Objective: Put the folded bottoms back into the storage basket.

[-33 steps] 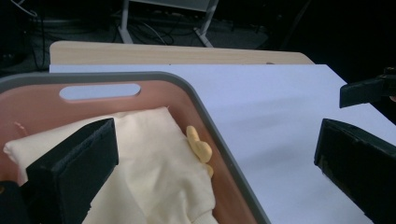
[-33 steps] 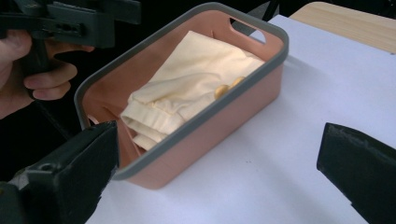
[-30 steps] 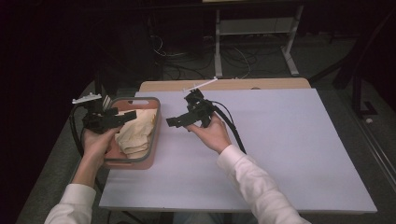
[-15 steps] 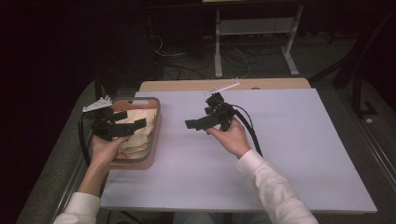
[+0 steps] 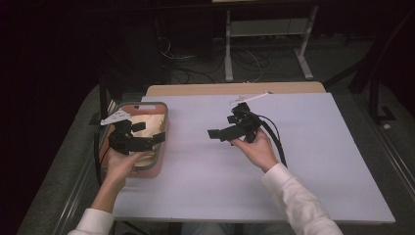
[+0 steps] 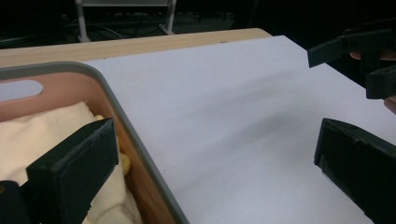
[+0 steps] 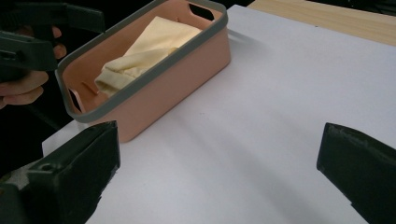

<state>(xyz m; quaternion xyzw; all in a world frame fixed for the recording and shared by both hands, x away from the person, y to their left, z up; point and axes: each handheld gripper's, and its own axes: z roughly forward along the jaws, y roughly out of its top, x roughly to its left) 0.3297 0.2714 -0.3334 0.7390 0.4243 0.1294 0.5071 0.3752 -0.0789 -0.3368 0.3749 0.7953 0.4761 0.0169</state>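
Note:
A pink basket [image 5: 147,171] with a grey rim stands at the table's left edge, with a pale yellow cloth [image 5: 149,122] bundled inside. My left gripper [image 5: 150,132] hovers over the basket's near half, open and empty. In the left gripper view one jaw hangs above the cloth [image 6: 46,130] and the other above the white table, straddling the basket rim [image 6: 116,107]. My right gripper [image 5: 220,126] is held over the table's middle, open, pointing left toward the basket [image 7: 187,60] and its cloth [image 7: 149,42]. Nothing lies between its jaws [image 7: 219,140].
The white tabletop [image 5: 303,161] stretches right of the basket, with a wooden strip [image 5: 235,89] along its far edge. A metal stand [image 5: 264,34] and cables sit on the dark floor behind. Black cable [image 5: 276,139] trails from the right gripper.
My right gripper has moved right, away from the basket toward the table's middle. The left gripper has drifted slightly nearer over the basket. Both stay open.

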